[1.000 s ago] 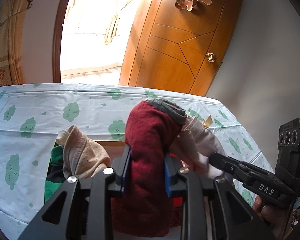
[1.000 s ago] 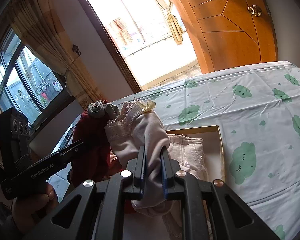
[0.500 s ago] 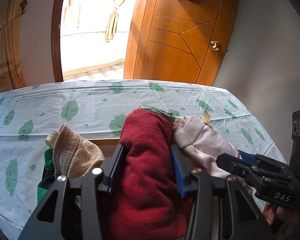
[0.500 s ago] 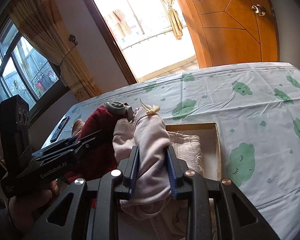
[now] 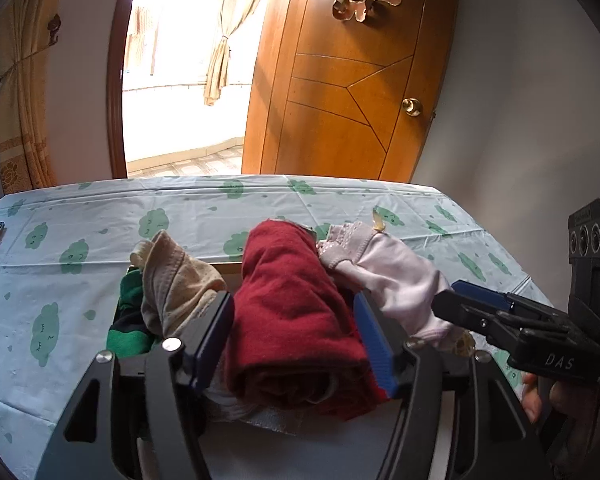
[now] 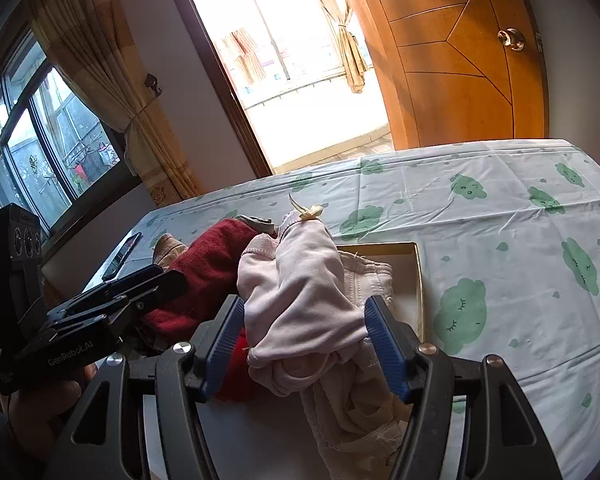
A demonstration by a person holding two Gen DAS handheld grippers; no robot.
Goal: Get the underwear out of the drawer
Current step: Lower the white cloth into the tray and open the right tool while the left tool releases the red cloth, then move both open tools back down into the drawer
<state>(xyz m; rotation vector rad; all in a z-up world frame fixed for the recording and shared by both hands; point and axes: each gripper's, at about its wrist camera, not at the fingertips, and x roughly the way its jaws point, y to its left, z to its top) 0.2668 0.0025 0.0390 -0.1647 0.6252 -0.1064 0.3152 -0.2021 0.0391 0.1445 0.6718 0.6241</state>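
The left gripper has a rolled dark-red knit pair of underwear lying between its jaws, which have just been opening; the blue pads now stand apart on either side of the roll, close against its flanks, though I cannot tell for certain whether the right-hand pad has come quite clear of the cloth. The right gripper is in the same case: its jaws have just been opening and stand apart around a bunched pale-pink cotton pair of underwear, with a visible gap at the right pad. Both bundles rest on the near part of the shallow open cream-coloured drawer box, which sits on the desk covered by a white cloth with green cloud prints. Each bundle's long axis runs away from its gripper, along the line of the fingers, so each lies straight ahead of and between its own jaws, the red one to the left and touching the pink one at their far ends. A beige dotted garment and a green-and-black garment lie just left of the red roll. Judging by this, the release looks nearly complete, and each hand need only draw straight back.
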